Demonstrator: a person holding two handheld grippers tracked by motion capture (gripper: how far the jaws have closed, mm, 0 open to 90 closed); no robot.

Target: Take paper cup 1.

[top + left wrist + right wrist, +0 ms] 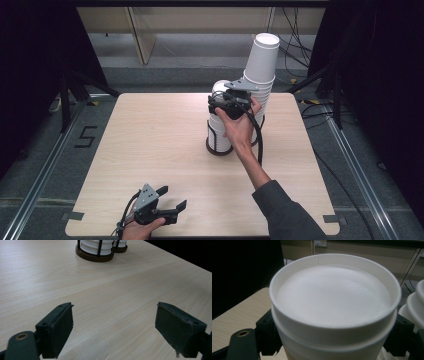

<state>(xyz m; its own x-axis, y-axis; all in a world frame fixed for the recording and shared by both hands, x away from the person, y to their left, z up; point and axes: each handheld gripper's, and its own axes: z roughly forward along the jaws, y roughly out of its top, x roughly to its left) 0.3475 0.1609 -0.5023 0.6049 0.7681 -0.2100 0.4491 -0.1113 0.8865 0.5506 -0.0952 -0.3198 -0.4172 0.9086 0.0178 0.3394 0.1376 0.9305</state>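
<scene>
Two stacks of white paper cups, bottoms up, stand in dark round holders at the far middle of the table. The short stack [219,131] is nearer; a tall leaning stack [261,62] rises behind it. My right gripper [227,107] grips the short stack's top cup [332,297], one jaw on each side of its wall, and another cup's rim shows just below it. My left gripper [172,197] rests at the table's near edge, open and with nothing between its fingers [56,330]. The holders' bases [95,256] show far ahead of it.
The light wooden table [150,140] has bare room left of and in front of the stacks. Black cables trail from both grippers. Dark stands and loose cables lie on the floor beyond the table's far and right edges.
</scene>
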